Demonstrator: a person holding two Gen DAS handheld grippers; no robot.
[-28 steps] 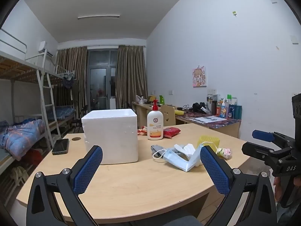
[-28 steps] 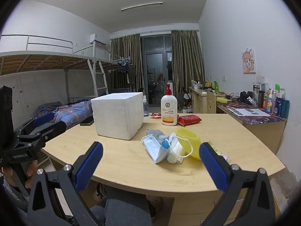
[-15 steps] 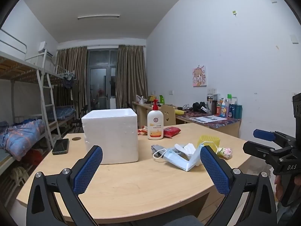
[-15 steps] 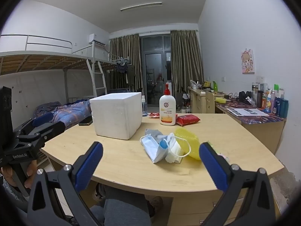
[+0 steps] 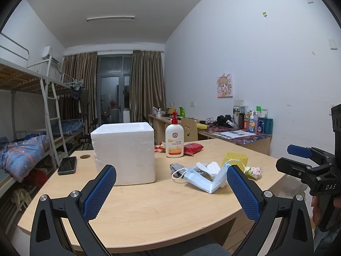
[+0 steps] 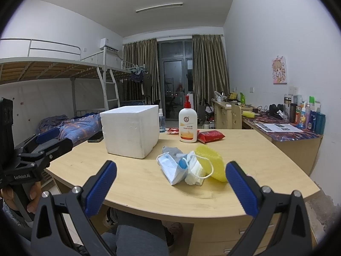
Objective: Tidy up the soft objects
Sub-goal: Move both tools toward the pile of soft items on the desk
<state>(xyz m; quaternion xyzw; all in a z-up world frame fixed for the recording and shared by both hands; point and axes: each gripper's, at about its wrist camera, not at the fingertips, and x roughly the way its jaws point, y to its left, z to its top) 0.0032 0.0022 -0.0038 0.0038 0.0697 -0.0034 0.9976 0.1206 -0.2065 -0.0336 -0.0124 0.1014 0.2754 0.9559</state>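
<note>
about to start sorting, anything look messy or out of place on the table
Yes: a loose heap right of the foam box, with a blue face mask crumpled over a white mask, a grey cloth and yellow foam netting. Nothing looks spilled or broken; the pump bottle stands upright.

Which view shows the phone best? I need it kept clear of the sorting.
The left wrist view: the phone lies in full sight on the table, left of the foam box. In the right wrist view only its end shows beyond the box's corner.
</note>
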